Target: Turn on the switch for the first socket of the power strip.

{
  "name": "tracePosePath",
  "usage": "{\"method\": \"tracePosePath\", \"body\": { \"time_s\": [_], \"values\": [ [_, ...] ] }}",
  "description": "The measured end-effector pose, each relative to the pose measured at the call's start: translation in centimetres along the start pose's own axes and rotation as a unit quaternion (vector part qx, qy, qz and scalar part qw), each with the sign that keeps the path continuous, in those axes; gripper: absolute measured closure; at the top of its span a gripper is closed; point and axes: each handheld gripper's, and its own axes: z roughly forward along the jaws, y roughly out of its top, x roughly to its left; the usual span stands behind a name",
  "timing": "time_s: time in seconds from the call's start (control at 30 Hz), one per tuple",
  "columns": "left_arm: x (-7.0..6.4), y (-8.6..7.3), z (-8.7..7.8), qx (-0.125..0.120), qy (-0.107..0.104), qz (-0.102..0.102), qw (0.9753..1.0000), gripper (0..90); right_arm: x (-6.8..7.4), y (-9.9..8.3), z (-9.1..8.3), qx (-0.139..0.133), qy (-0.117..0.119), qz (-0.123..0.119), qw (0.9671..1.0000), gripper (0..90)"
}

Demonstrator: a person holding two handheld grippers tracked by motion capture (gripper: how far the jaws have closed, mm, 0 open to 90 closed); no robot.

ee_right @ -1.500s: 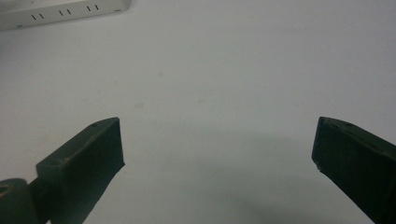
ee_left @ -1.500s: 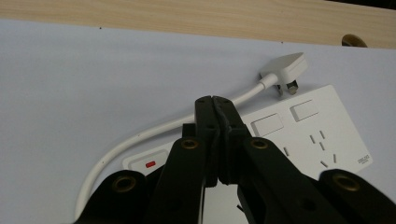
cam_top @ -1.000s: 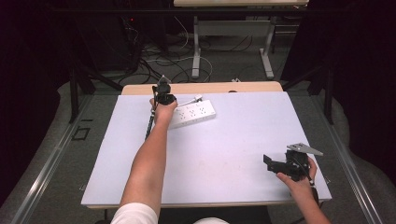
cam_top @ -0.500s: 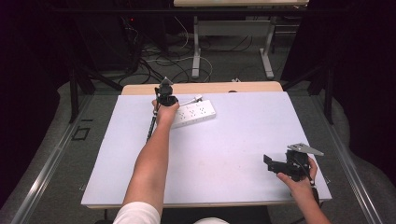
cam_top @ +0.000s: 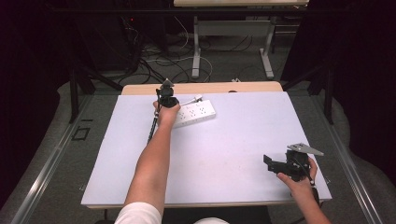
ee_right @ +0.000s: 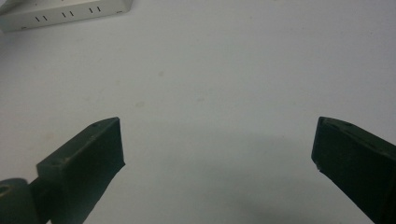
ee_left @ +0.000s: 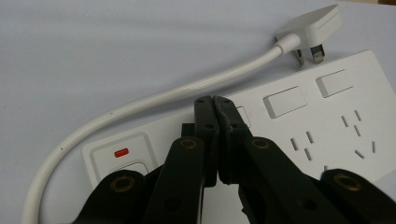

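Left gripper has its two jaws pressed together with nothing between them, and its tip rests over the top face of the white power strip, close to the row of flat switches. The strip lies at the far left part of the counter, with its short white cable curving around the end and the plug lying loose just beside the far edge of the strip. In the high view the left hand covers the left end of the strip.

I judge that the step is to press one switch with the closed tip. To do it well, the tip should come down straight on the middle of the chosen switch, not on the border between two switches, and the push should be short and vertical so the light strip does not slide on the smooth counter. The main switch with the red mark is nearer to the jaws, so it is good to confirm which one is wanted before pushing.

Right gripper has its jaws wide apart and holds nothing; it hovers over the bare counter at the near right, well apart from the strip. It could hold the strip steady if it slides.
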Motion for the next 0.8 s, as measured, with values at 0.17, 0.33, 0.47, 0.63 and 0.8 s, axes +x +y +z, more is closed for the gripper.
{"method": "tracePosePath", "body": {
  "time_s": [0.17,0.33,0.47,0.63,0.8],
  "values": [
    [-0.11,-0.05,0.00,-0.002,0.004,0.000,1.0000,88.2,0.14,0.00,0.03,-0.004,-0.002,0.002,1.0000,1.5],
    [-0.05,-0.07,-0.03,-0.001,0.003,0.001,1.0000,88.5,0.12,0.00,0.04,-0.003,0.000,0.002,1.0000,1.5],
    [0.04,-0.16,-0.03,-0.004,0.000,0.002,1.0000,88.9,0.11,0.03,-0.02,0.000,0.002,0.001,1.0000,1.5],
    [0.28,-0.30,0.02,-0.007,-0.007,0.007,0.9999,89.6,0.13,0.06,-0.08,0.004,0.000,-0.001,1.0000,1.5],
    [0.24,-0.45,0.12,-0.007,0.000,0.010,0.9999,89.9,0.14,0.05,-0.06,0.004,0.001,-0.001,1.0000,1.5]
  ]
}}
